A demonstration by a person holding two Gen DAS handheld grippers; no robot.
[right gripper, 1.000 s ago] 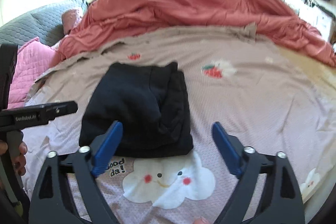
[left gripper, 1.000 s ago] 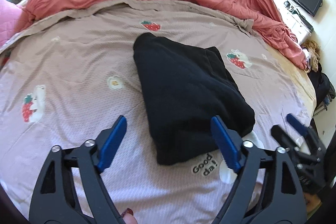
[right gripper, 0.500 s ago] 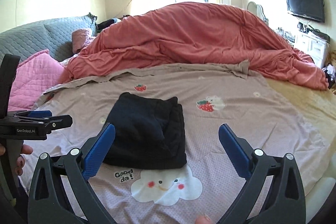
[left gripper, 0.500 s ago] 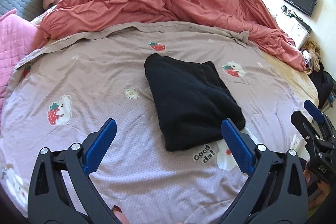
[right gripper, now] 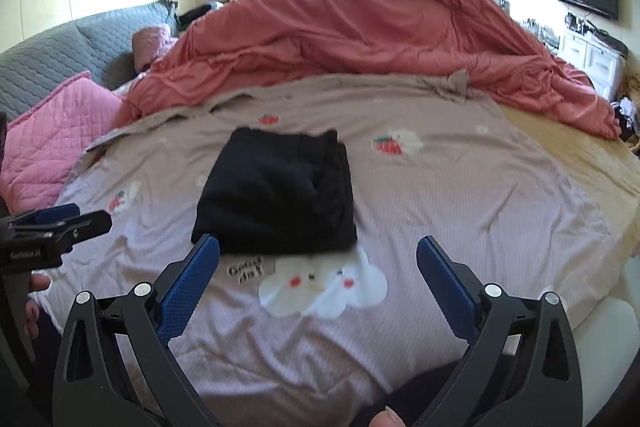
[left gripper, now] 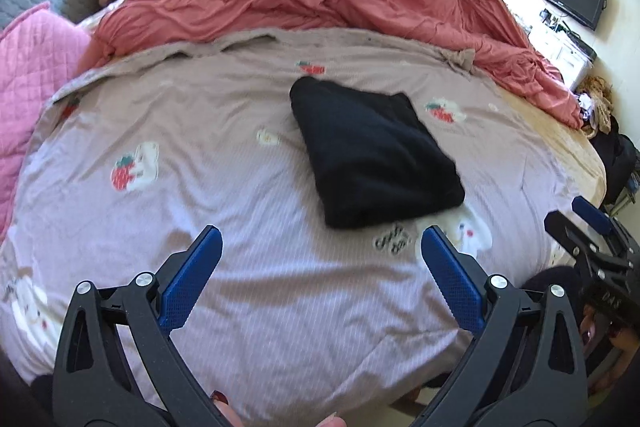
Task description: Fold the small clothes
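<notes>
A black cloth point(left gripper: 372, 155) is being shown folded into a thick, soft bundle with rounded corners. It is lying flat on the bed, near the middle, a little toward the near edge. Its near end is resting just beside a white cloud picture point(right gripper: 324, 287) printed on the sheet point(left gripper: 240, 211). The words by the cloud are too blurry to be read.

The sheet is being seen as thin, pale purple-grey cloth with small wrinkles and tiny dots. Strawberry and bear pictures are being shown on it. A puffy red blanket point(right gripper: 360, 39) is piled in a long heap along the far edge of the bed, with many folds in it. A pink quilted pillow point(right gripper: 56, 143) with a stitched diamond pattern is lying at the left edge of the bed.

The left tool point(left gripper: 318, 259) is being held over the near edge of the bed. Its two blue fingers point(left gripper: 192, 279) are spread wide apart, and nothing is being gripped. The right tool point(right gripper: 318, 263) is being held the same way, with its bumpy blue fingers point(right gripper: 448, 291) wide apart and nothing between them. Neither tool is touching the black cloth.
</notes>
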